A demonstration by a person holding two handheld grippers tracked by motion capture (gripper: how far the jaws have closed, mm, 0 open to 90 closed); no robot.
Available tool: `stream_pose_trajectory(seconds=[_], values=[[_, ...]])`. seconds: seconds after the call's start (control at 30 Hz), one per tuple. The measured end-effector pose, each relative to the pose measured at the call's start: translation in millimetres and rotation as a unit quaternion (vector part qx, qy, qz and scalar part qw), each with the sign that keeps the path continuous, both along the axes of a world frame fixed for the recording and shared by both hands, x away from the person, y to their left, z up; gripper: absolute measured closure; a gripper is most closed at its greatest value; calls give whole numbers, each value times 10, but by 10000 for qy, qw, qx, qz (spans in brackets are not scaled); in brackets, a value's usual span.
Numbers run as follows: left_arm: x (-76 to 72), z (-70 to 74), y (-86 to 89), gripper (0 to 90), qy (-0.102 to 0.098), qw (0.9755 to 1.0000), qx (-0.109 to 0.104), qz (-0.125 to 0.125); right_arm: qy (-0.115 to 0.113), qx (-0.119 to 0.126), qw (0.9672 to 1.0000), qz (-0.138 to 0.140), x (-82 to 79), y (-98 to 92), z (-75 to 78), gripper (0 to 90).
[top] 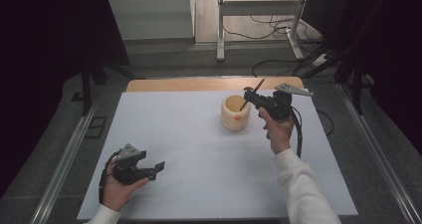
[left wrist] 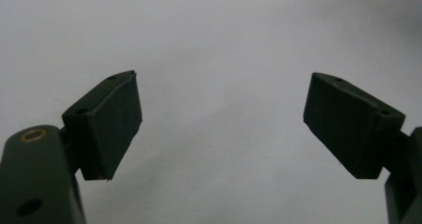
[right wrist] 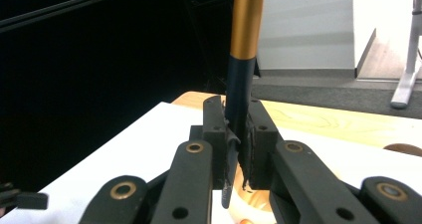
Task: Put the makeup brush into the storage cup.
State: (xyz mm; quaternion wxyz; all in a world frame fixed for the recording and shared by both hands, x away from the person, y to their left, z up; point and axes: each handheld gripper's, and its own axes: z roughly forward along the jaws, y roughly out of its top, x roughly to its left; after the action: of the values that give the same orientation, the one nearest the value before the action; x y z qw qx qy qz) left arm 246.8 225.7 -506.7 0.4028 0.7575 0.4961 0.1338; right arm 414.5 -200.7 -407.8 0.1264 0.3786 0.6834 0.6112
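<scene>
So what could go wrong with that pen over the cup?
The right gripper pinches the pen near its lower end, with most of it sticking up at a slant, so it might twist or slip out. The tip hangs close to the rim of the cup, so it could catch the rim and tip the cup, or land on the table.

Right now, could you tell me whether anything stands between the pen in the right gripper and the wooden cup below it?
Nothing visible does. The right gripper holds the pen tilted over the wooden cup, whose mouth is open.
</scene>
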Motion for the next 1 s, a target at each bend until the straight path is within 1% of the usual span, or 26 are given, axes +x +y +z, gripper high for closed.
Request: stream_pose_trajectory(seconds=[0.07, 0.17, 0.2, 0.3, 0.4, 0.43, 0.57, 0.7, 1.0], values=[[0, 1, -1, 158, 1, 10000, 9, -6, 21, 18, 10000, -21, 23, 3, -10, 830], [2, -8, -2, 158, 18, 10000, 12, -26, 130, 1, 9999, -77, 109, 10, -49, 829], [2, -8, -2, 158, 18, 10000, 12, -26, 130, 1, 9999, -77, 109, 10, -49, 829], [2, -9, -2, 158, 19, 10000, 8, -36, 154, -54, 9998, -120, 190, 31, -50, 829], [1, -6, -1, 157, 18, 10000, 1, -39, 146, -66, 9998, -148, 218, 41, -48, 828], [0, -7, -2, 158, 20, 10000, 4, -38, 165, -92, 9997, -152, 269, 51, -54, 828], [3, -12, 1, 157, 30, 10000, 19, -33, 176, -148, 9995, -218, 337, 64, -56, 829], [4, -14, 6, 157, 38, 10000, 15, -30, 175, -178, 9994, -254, 377, 80, -53, 828], [2, -12, 5, 157, 33, 10000, 12, -31, 228, -379, 9985, -327, 496, 138, -109, 827]])
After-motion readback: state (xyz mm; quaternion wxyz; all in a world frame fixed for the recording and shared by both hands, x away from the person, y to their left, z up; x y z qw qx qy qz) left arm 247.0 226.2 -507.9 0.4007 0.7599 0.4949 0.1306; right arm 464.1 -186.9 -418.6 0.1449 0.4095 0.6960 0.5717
